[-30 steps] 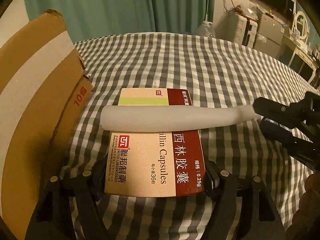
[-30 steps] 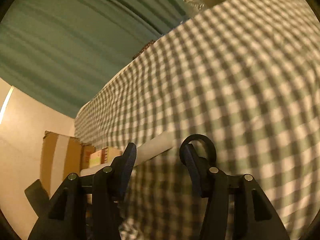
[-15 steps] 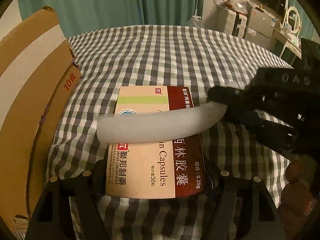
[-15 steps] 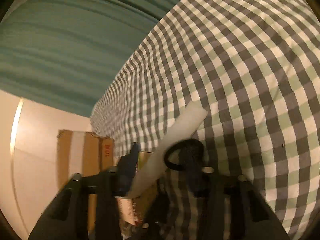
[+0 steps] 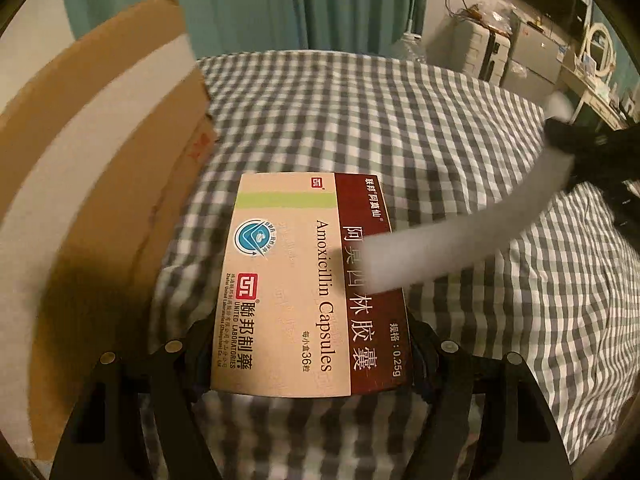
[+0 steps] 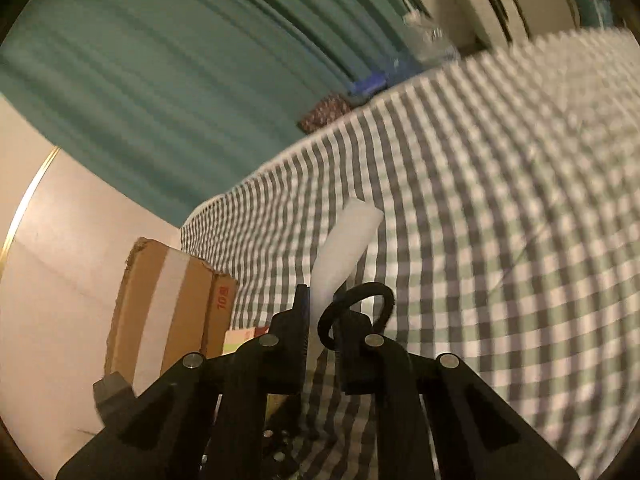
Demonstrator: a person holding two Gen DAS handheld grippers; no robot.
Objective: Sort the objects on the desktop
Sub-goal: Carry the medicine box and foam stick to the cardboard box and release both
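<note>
A beige and maroon medicine box [image 5: 308, 280] marked Amoxicillin Capsules sits between the fingers of my left gripper [image 5: 310, 344], which is shut on its sides above the checked cloth [image 5: 400, 120]. A white foam tube [image 5: 460, 240] slants up from over the box's right part toward the right. My right gripper [image 5: 576, 140] grips its upper end there. In the right wrist view the jaws of the right gripper [image 6: 320, 312] are closing, and they pinch the foam tube [image 6: 348, 240] flat. The tube's free end sticks out ahead of them. The medicine box [image 6: 240, 338] shows low down at the left.
An open cardboard box [image 5: 100, 160] with a white stripe stands close on the left, also in the right wrist view as the cardboard box [image 6: 172, 304]. Green curtains [image 5: 280, 8] hang behind the bed. A suitcase [image 5: 480, 52] and shelves stand beyond the far right edge.
The right gripper closed on the foam tube's right end and lifted it. The tube, which lay across the medicine box, now slants up to the right. The left gripper keeps the box.
</note>
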